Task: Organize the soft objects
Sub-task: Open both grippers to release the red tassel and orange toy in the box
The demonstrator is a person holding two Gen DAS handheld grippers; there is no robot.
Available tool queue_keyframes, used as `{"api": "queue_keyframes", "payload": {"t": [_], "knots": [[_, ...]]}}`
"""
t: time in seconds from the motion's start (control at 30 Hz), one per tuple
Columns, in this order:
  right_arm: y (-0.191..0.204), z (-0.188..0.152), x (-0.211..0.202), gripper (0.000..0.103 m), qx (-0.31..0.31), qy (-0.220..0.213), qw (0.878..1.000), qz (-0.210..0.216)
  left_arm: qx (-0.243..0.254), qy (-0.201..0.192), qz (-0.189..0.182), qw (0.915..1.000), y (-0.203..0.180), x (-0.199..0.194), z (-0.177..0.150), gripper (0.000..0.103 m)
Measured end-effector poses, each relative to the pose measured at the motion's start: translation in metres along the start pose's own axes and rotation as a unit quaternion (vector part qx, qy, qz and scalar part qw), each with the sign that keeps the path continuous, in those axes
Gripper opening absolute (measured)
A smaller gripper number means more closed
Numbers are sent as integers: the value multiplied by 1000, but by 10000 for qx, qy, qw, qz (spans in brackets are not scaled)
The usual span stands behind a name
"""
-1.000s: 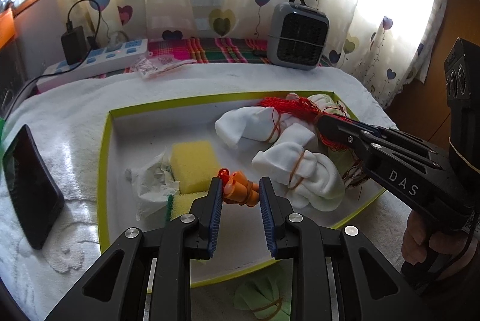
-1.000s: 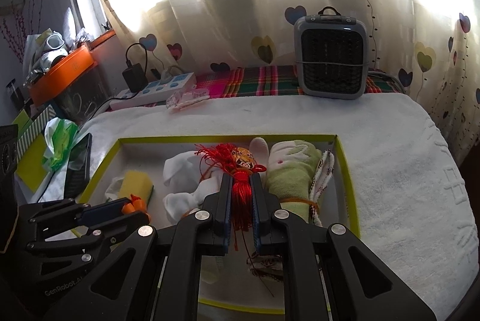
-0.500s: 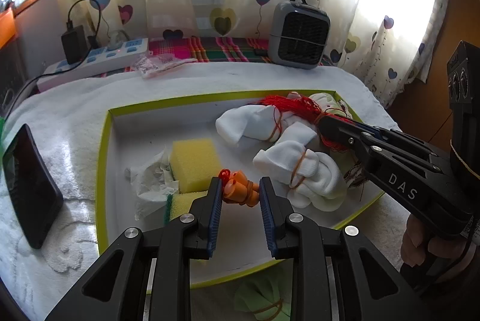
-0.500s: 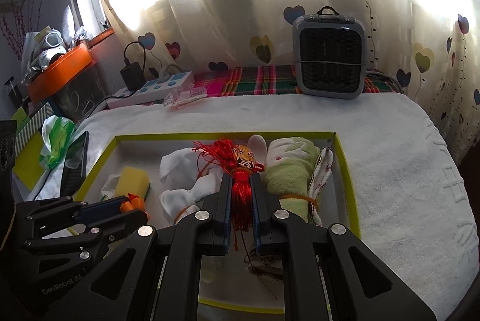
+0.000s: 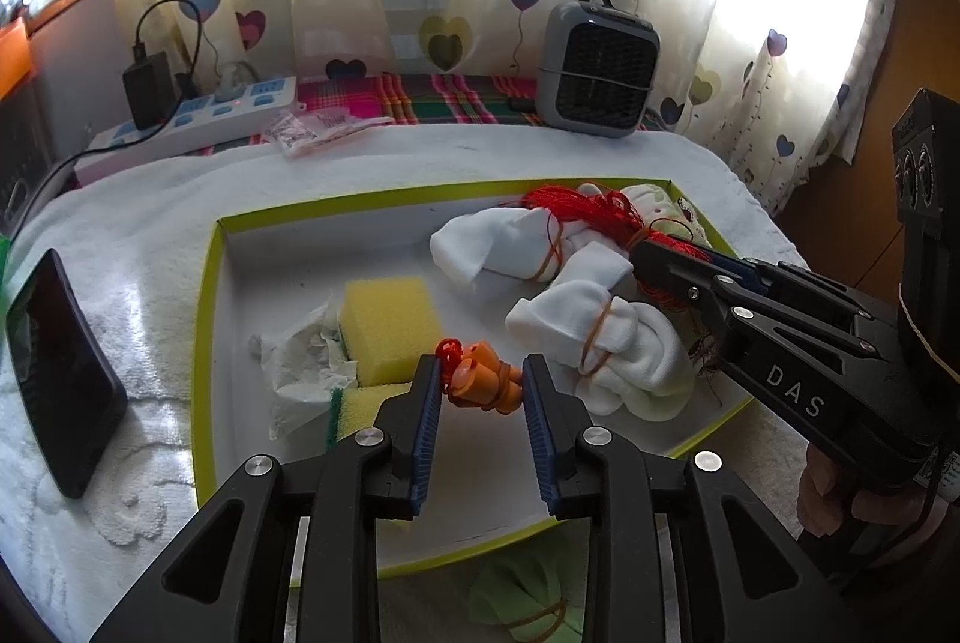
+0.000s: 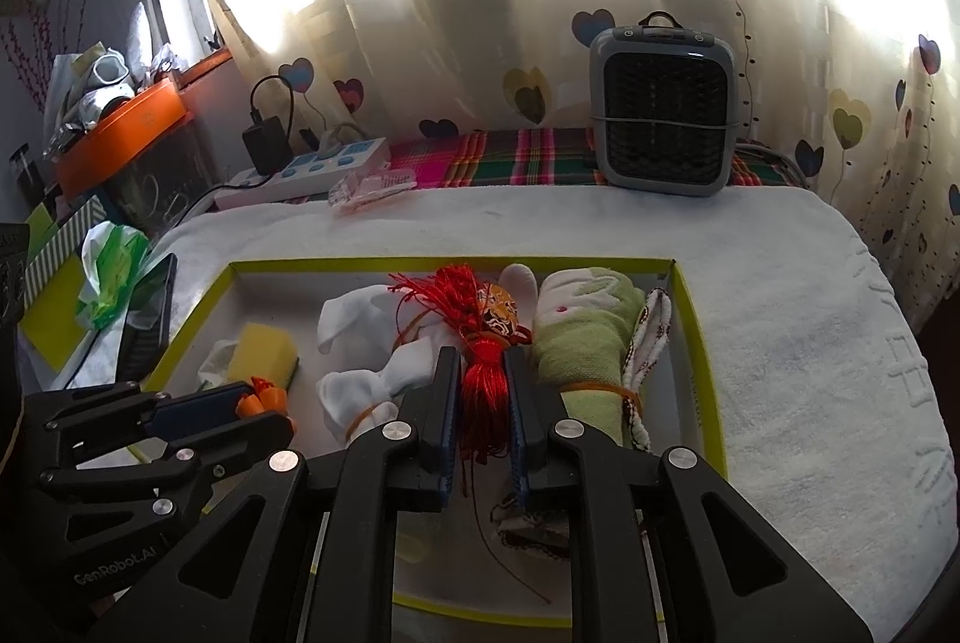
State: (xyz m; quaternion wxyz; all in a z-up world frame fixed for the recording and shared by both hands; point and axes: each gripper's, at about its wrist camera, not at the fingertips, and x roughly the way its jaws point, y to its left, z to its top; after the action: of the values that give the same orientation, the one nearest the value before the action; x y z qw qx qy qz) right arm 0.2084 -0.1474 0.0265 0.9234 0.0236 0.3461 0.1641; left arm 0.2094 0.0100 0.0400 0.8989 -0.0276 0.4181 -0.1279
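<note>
Meanwhile, nothing had shifted: the left gripper (image 5: 482,383) still pinched the orange toy (image 5: 480,382), the right gripper (image 6: 483,391) the red tassel (image 6: 483,397), both above the tray (image 5: 204,343).

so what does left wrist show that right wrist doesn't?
Left wrist only: a green bundle outside the tray's near rim.

Right wrist only: the orange bin, and the green rolled towel in full.

Both: the yellow-rimmed tray, yellow sponge, white socks, heater, the left hand-held gripper around the orange toy, and the right hand-held gripper on the red tassel.
</note>
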Motion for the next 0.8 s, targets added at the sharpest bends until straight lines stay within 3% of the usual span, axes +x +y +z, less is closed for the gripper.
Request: {"api": "queue_keyframes", "payload": {"t": [0.27,0.47,0.8], "knots": [[1,-1,-1,24,-44,-44,10000,-28,3,-4,6,10000,1,1,0,27],[1,-1,-2,35,-46,-85,10000,-14,15,-22,48,10000,0,1,-1,35],[0,-2,-4,38,-24,-126,9999,-27,20,-20,78,10000,-1,0,-1,37]]}}
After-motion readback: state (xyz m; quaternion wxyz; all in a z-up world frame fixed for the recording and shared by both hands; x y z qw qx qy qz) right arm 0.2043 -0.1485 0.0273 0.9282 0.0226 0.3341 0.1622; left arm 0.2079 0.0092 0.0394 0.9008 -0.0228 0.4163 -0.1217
